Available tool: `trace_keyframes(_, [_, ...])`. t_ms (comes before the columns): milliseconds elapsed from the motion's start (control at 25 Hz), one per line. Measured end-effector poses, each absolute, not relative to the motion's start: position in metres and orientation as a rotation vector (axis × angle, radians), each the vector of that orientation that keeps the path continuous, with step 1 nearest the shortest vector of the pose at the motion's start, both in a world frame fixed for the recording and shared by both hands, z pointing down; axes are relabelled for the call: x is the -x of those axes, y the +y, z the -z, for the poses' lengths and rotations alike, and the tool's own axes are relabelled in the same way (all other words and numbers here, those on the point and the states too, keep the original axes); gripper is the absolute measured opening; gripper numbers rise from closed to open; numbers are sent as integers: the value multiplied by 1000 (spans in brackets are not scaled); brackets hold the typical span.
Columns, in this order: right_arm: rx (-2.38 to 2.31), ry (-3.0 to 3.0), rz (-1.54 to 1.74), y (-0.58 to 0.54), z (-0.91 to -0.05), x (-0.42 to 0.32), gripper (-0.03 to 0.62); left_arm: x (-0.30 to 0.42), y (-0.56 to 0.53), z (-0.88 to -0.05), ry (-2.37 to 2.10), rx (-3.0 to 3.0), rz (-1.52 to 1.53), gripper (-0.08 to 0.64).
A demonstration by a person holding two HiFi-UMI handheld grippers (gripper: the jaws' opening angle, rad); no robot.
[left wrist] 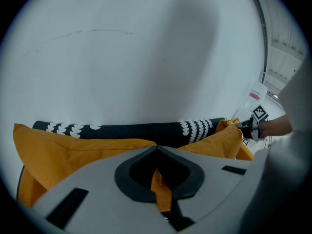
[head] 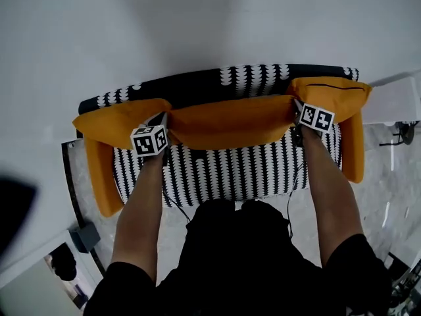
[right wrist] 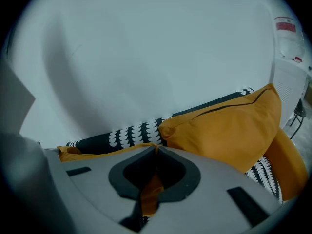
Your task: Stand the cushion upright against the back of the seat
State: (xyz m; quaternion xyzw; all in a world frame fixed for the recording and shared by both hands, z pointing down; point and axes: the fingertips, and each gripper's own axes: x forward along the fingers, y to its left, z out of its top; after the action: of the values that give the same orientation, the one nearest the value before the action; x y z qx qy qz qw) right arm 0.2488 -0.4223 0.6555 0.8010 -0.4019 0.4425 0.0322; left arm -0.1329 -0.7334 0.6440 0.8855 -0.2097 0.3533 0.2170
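A long orange cushion [head: 227, 120] stretches across the black-and-white patterned seat [head: 230, 170], just in front of its backrest [head: 197, 82]. My left gripper [head: 163, 125] is shut on the cushion's top edge near its left end; orange fabric [left wrist: 158, 182] shows pinched between the jaws in the left gripper view. My right gripper [head: 296, 112] is shut on the top edge near the right end, with orange fabric [right wrist: 152, 186] caught between its jaws. The cushion [right wrist: 229, 126] bulges to the right of that grip. Both ends of the cushion droop over the seat's sides.
A white wall [head: 197, 18] rises directly behind the seat. A white unit [head: 395, 101] stands to the right, with marbled floor [head: 388, 196] and dark stands near it. A small grey object [head: 84, 237] sits on the floor at lower left.
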Motion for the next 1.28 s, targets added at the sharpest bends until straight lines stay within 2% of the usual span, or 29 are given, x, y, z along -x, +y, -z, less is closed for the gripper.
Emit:
trace_keyframes(640, [-2326,-1200,-1393,-451,-690,-277,44,116,-740,-654,-528,-2486,-1040,15])
trace_keyframes(1280, [-2269,-1248,-1409,-439,-676,-271,50,131,-730,-644,-641,-2503,-1054,17])
